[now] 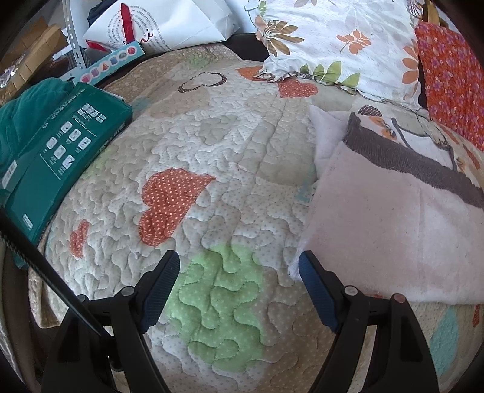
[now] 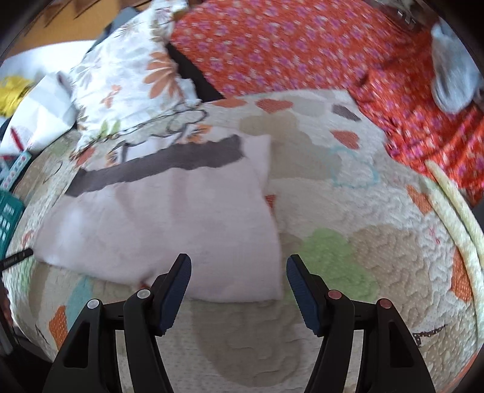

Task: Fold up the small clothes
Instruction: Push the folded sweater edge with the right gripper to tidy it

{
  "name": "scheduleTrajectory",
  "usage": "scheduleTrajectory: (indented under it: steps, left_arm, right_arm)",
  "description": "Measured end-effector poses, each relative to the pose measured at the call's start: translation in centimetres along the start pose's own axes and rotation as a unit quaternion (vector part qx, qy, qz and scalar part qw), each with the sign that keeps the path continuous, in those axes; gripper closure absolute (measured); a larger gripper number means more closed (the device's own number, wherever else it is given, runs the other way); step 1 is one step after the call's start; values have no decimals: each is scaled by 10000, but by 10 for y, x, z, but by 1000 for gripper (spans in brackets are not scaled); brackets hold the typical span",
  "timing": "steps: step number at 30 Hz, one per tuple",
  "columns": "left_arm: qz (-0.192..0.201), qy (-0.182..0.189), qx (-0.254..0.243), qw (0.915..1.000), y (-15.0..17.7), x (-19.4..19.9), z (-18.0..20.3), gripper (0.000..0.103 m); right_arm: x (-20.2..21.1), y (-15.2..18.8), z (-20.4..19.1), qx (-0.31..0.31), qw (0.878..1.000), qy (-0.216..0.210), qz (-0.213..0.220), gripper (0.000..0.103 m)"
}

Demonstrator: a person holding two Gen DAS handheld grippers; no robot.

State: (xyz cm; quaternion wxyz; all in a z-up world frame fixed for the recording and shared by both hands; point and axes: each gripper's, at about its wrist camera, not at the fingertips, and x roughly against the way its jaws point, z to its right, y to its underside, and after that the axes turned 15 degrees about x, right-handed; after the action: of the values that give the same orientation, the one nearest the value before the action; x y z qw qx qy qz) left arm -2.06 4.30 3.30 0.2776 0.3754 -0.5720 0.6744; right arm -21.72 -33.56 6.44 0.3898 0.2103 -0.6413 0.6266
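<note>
A pale pink fleecy garment [image 1: 390, 223] with a dark brown band [image 1: 402, 157] lies flat on the quilted bedspread [image 1: 211, 169], at the right of the left wrist view. My left gripper [image 1: 239, 269] is open and empty, its right finger close to the garment's near left corner. In the right wrist view the same garment [image 2: 169, 223] lies ahead with its brown band [image 2: 157, 166] at the far side. My right gripper [image 2: 239, 269] is open and empty, just short of the garment's near right corner.
A green box [image 1: 60, 151] lies at the bed's left edge. A floral pillow [image 1: 341, 45] and a white paper bag [image 1: 169, 27] are at the head. An orange flowered blanket [image 2: 302, 51] covers the far right. The quilt's rolled edge [image 2: 456, 217] runs along the right.
</note>
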Motion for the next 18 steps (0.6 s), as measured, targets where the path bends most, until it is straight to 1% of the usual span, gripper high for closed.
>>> scheduleTrajectory:
  steps: [3, 5, 8, 10, 12, 13, 15, 17, 18]
  left_arm:
    - [-195, 260, 202, 9993, -12, -7, -3, 23]
    - [-401, 501, 396, 9972, -25, -14, -5, 23]
    - [-598, 796, 590, 9933, -47, -26, -8, 23]
    - [-645, 861, 584, 9925, -60, -35, -7, 23]
    - [-733, 971, 603, 9907, -71, -47, -4, 23]
    - [-869, 1168, 644, 9872, -77, -55, -2, 23]
    - [-1061, 1397, 681, 9821, -83, -65, 2, 23]
    - [-1181, 1567, 606, 9787, -89, -76, 11, 23]
    - [-1191, 1600, 561, 9783, -89, -78, 15, 23]
  right_arm:
    - [1, 0, -20, 295, 9995, -82, 91, 33]
    - [0, -1, -36, 504, 9985, -195, 105, 33]
    - [-5, -4, -63, 825, 9957, -422, 63, 33]
    - [-9, -8, -85, 1080, 9925, -571, 55, 33]
    - [-15, -11, -111, 1337, 9882, -748, 60, 33]
    - [-19, -13, -125, 1436, 9860, -846, 58, 33]
    - [-31, -18, -157, 1631, 9807, -1077, 47, 33]
    - [-40, -24, -190, 1866, 9746, -1234, 59, 33]
    - [-44, -27, -204, 2003, 9717, -1249, 82, 33]
